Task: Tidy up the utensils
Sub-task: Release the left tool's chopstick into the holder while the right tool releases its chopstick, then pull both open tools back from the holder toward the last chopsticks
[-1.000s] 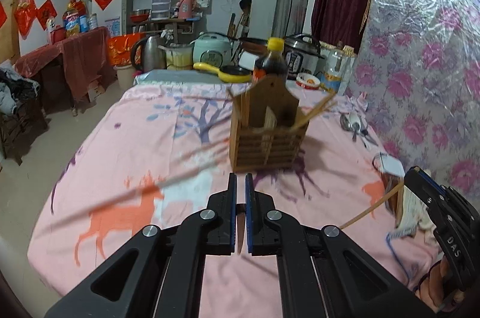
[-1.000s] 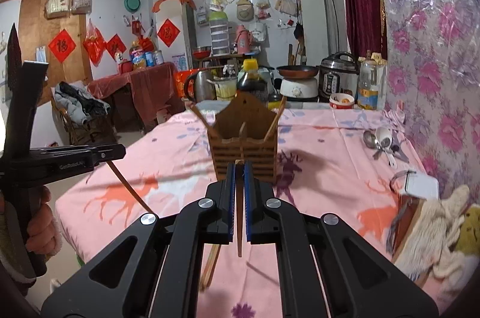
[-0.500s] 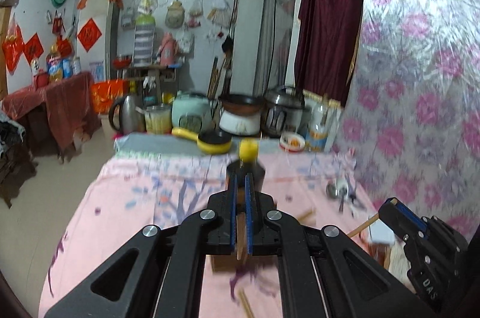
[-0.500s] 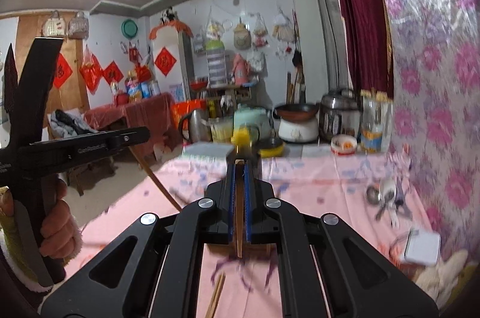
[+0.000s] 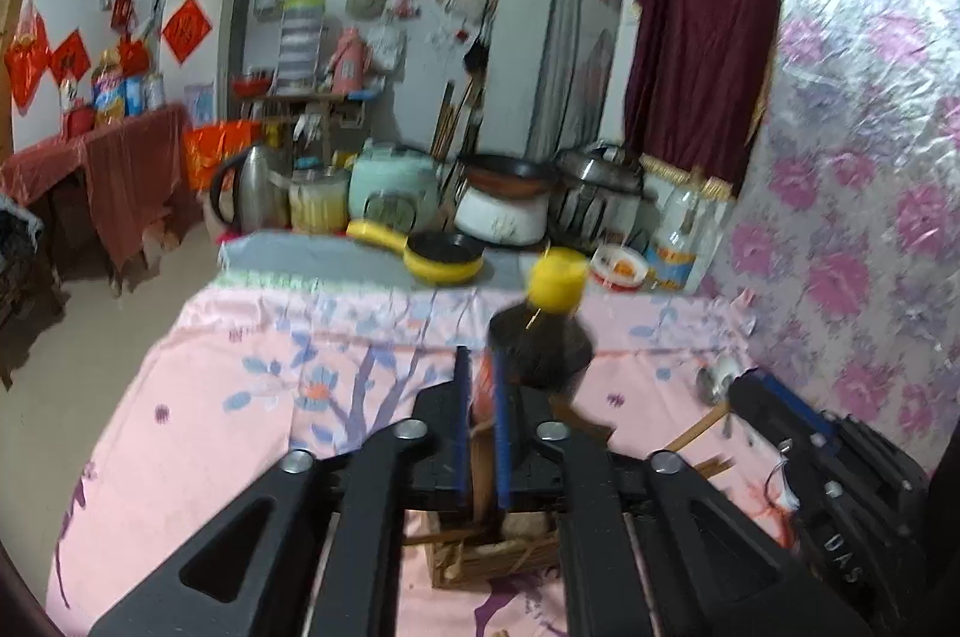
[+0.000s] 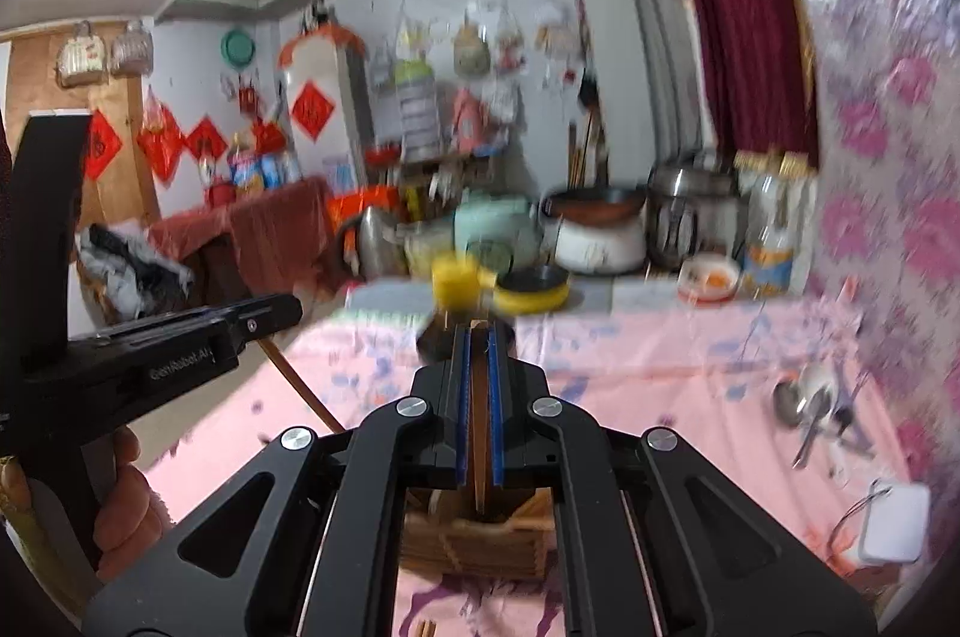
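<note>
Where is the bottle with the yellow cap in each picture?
Left wrist view: bottle with the yellow cap just right of middle, behind the left gripper.
Right wrist view: bottle at middle, above the right gripper.
Shared landmark: yellow pan behind it.

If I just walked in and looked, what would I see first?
Probably the two black grippers, the left gripper and the right gripper, each with a chopstick between its blue pads, above the wooden utensil holder on the pink tablecloth. Behind them stands a dark bottle with a yellow cap.
</note>
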`<state>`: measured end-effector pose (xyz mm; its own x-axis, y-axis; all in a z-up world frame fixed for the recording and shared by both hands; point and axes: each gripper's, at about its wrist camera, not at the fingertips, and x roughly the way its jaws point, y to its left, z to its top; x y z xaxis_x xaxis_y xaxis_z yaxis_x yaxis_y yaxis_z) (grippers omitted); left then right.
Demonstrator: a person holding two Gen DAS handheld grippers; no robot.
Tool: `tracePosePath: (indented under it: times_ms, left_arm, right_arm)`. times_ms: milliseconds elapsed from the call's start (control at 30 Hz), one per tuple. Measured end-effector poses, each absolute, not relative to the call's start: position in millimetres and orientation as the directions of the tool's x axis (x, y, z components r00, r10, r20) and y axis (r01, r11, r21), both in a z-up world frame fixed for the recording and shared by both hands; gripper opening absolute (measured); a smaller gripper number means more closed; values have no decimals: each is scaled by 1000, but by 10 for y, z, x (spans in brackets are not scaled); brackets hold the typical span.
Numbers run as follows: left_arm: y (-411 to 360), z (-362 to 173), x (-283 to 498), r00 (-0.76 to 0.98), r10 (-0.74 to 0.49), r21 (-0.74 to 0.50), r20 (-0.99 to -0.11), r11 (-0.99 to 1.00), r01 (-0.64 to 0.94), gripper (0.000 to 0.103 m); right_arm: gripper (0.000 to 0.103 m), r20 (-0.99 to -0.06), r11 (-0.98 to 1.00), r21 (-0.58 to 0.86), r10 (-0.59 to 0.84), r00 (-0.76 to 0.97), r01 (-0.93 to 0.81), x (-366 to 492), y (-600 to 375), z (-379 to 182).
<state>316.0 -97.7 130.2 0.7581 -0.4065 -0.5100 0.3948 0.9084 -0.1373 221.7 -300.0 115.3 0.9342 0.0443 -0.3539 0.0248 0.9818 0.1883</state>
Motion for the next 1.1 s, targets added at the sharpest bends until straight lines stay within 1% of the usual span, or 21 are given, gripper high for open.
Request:
tracePosePath:
  times_ms: [33,67,133,200,267,367,433,533,733,867,967,1100]
  left_arm:
    - [-966,1230,3194,751,-397,-141,-528,913,383,44]
    - [-936,1199,3206,755,-386,-141,-530,918,370,48]
    - [-882,1187,3203,760,-375,-132,-530,922,363,48]
    - [-799,1217,3175,769,-365,-137,-524,928,347,51]
    - [-712,1258,3133,778,-357,-152,-517,933,327,60]
    - [-602,1313,3009,791,-343,-156,-506,939,307,63]
    - [-535,1336,2882,802,-326,-145,-501,945,294,66]
    - [-465,1333,2710,813,-298,-120,-499,954,276,70]
    - [-358,1236,2334,828,-252,-78,-502,966,246,76]
    - [-294,1143,2012,848,-209,-39,-487,975,218,80]
    - [-258,1096,1796,862,-181,-17,-474,980,197,83]
    - [-196,1056,1496,873,-163,-11,-460,984,178,85]
  right_arm:
    - [11,-376,980,195,39,926,37,2265,-3020,1091]
    - [11,-384,979,199,37,923,43,2270,-3029,1063]
    - [11,-376,976,213,33,926,51,2242,-3076,1068]
    - [12,-357,973,223,28,934,56,2163,-3110,1126]
    - [13,-344,974,219,18,939,61,2093,-3120,1178]
    - [17,-328,974,216,11,945,64,1952,-3093,1254]
    - [24,-318,974,218,6,948,67,1841,-3088,1288]
    - [30,-309,972,226,9,951,65,1692,-3047,1304]
    - [32,-292,974,218,9,956,57,1369,-2914,1308]
    - [33,-285,975,220,22,958,43,1169,-2829,1293]
    - [36,-281,973,229,29,959,38,1016,-2765,1272]
    - [38,-281,972,232,32,959,36,795,-2672,1225]
